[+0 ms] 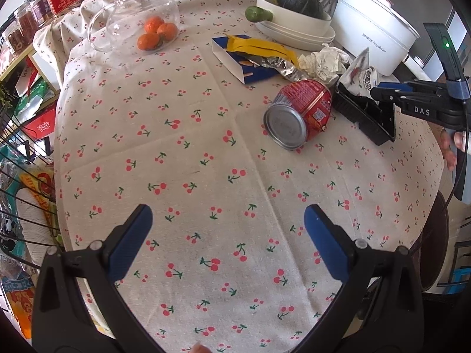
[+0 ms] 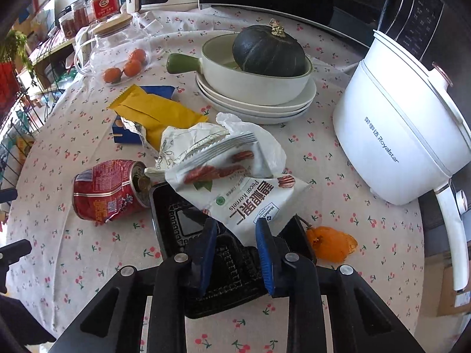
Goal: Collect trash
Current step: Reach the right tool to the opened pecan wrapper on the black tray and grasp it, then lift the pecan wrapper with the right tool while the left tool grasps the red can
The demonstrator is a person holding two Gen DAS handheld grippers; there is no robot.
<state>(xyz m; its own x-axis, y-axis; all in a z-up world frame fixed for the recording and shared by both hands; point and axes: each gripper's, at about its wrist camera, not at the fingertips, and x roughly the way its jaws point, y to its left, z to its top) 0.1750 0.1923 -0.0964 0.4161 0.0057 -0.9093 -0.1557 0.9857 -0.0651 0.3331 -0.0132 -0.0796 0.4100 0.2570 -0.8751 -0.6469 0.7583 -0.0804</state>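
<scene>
A crushed red can [image 1: 298, 113] [image 2: 110, 191] lies on its side on the cherry-print tablecloth. Beside it are a black plastic tray [image 1: 365, 114] [image 2: 206, 235], a white pecan wrapper [image 2: 235, 188] [image 1: 360, 78], crumpled paper [image 1: 323, 60] [image 2: 188, 144], a yellow wrapper [image 1: 262, 47] [image 2: 153, 111] on a blue box [image 1: 244, 64], and an orange peel [image 2: 331, 242]. My right gripper [image 2: 235, 253] [image 1: 379, 94] stands with its blue pads either side of the wrapper's lower corner over the tray; a gap shows. My left gripper [image 1: 228, 241] is open and empty above bare cloth.
A glass jar with tangerines [image 1: 141, 26] [image 2: 117, 56] stands at the back left. A white pot with a dark squash [image 1: 297, 14] [image 2: 259, 67] sits on plates, and a white electric cooker [image 1: 376, 26] [image 2: 403, 129] is at the right. A wire rack [image 1: 17, 176] borders the left edge.
</scene>
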